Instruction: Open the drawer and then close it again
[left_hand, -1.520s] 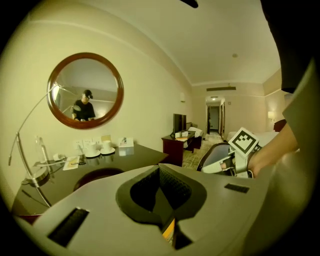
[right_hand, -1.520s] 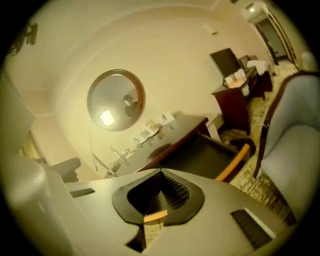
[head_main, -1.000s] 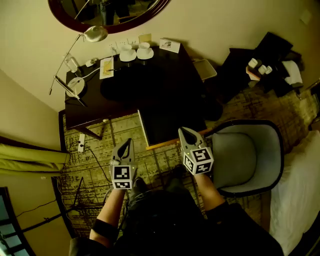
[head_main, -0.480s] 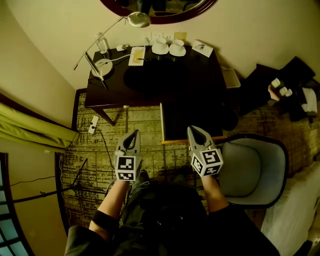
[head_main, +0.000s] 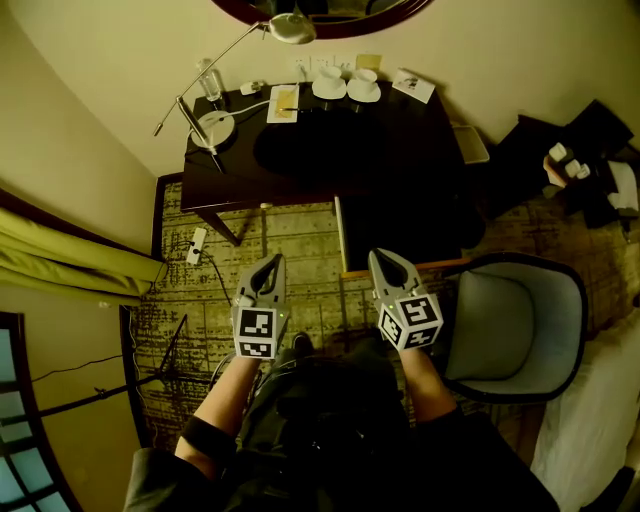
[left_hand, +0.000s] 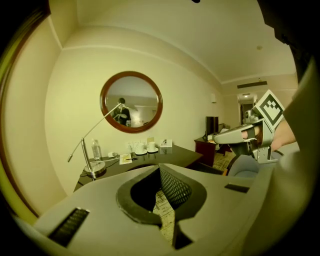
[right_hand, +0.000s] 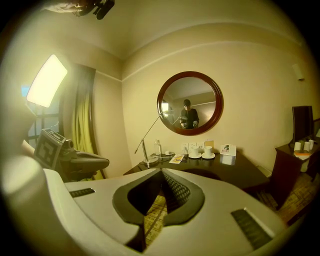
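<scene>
Under round mirror (right_hand: 190, 103), dark glossy desk (head_main: 300, 150), rectangular drawer (head_main: 400, 235) open

Bare carpet (head_main: 290, 240) lies open at 12 o'clock of the left tongs (head_main: 268, 265); the pulled-out drawer (head_main: 400, 232) fronts the right tongs (head_main: 382, 260). A chair (head_main: 510, 320) crowds 3 o'clock.

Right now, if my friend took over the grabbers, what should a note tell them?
Left gripper: shut, empty, held over the carpet.
Right gripper: shut, empty, close to the drawer's front edge, apparently not touching it.
Drawer: looks pulled out from the desk, next to the chair.
Done: opening, it seems.
Left: push the drawer closed.
</scene>
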